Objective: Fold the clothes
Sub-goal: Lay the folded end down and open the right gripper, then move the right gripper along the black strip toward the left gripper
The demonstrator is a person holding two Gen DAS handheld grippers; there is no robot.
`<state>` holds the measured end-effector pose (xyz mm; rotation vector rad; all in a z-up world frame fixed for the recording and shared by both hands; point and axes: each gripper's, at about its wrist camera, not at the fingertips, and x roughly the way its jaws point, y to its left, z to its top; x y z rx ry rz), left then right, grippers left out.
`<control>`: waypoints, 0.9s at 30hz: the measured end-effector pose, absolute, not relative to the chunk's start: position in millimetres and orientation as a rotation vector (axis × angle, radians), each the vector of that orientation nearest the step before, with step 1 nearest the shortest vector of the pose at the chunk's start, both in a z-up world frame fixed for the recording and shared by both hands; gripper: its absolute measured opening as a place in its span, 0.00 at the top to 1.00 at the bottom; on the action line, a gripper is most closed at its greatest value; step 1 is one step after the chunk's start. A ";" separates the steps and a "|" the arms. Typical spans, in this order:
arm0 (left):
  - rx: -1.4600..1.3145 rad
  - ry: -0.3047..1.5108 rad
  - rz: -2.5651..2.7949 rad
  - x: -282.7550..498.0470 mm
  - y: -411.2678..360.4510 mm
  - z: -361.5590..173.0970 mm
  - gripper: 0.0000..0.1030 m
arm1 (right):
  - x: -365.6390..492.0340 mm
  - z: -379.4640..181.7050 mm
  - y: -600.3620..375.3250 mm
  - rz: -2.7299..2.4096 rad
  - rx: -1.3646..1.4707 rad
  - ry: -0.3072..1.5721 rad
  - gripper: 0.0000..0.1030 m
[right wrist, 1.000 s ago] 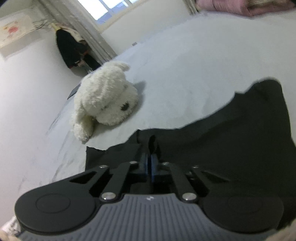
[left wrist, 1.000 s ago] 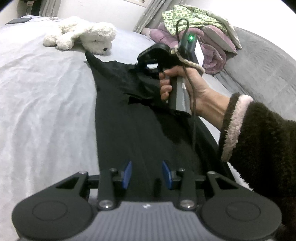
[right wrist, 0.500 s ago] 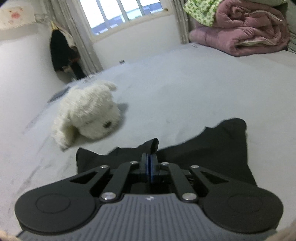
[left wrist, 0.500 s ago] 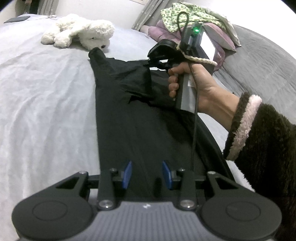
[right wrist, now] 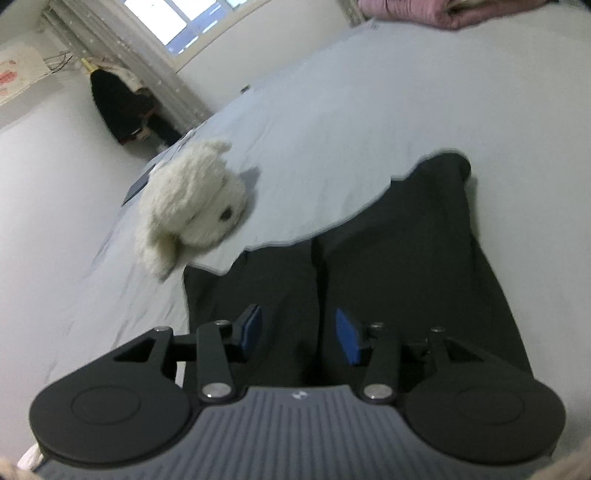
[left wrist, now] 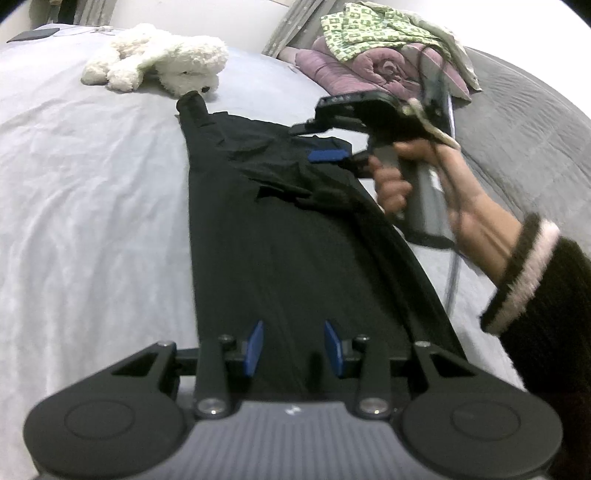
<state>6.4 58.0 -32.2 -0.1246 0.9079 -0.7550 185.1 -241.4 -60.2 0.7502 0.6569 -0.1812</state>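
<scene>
A long black garment [left wrist: 277, 240] lies stretched along the pale bed sheet [left wrist: 92, 206], partly folded over itself at its far end. My left gripper [left wrist: 294, 347] hovers over its near end, blue pads apart, with only flat cloth showing beneath them. A hand holds my right gripper [left wrist: 317, 142] above the far right part of the garment. In the right wrist view, the right gripper [right wrist: 299, 336] has its jaws opening over the black garment [right wrist: 406, 258]. Nothing is pinched between them and the cloth lies flat below.
A white plush toy [left wrist: 162, 62] [right wrist: 192, 210] lies just beyond the garment's far end. Rolled pink blankets [left wrist: 369, 70] under a green patterned cloth [left wrist: 369, 29] are piled at the back right beside a grey cover [left wrist: 517, 122]. A dark coat [right wrist: 118, 107] hangs by the window.
The right gripper was shut on a fold of the black cloth; now its jaws stand apart, the fold has dropped flat, and the hand has drawn back to the right. The left gripper kept still.
</scene>
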 end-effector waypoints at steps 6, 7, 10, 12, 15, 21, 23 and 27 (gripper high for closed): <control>-0.091 0.924 -0.756 2.6 54.1 -36.1 0.64 | 161.9 -71.9 -218.1 -0.118 0.738 0.722 0.64; -0.086 0.927 -0.756 2.4 53.5 -37.0 0.64 | 161.1 -72.5 -214.2 -0.122 0.714 0.732 0.70; -0.076 0.936 -0.765 0.5 52.8 -37.9 0.64 | 157.4 -72.5 -208.3 -0.154 0.659 0.751 0.98; -0.069 0.944 -0.777 0.5 52.4 -37.2 0.64 | 153.6 -70.8 -209.4 -0.189 0.644 0.753 0.99; -0.066 0.954 -0.792 0.6 52.9 -36.1 0.64 | 146.8 -66.8 -211.2 -0.181 0.675 0.744 0.84; -0.075 0.947 -0.807 -0.6 58.3 -31.7 0.64 | 124.8 -58.8 -199.8 -0.081 0.752 0.749 0.74; -0.077 0.943 -0.810 -2.1 61.0 -29.6 0.64 | 115.5 -58.5 -190.1 -0.045 0.774 0.759 0.59; -0.084 0.932 -0.813 -5.0 68.9 -25.3 0.64 | 94.7 -59.3 -169.3 0.021 0.812 0.784 0.59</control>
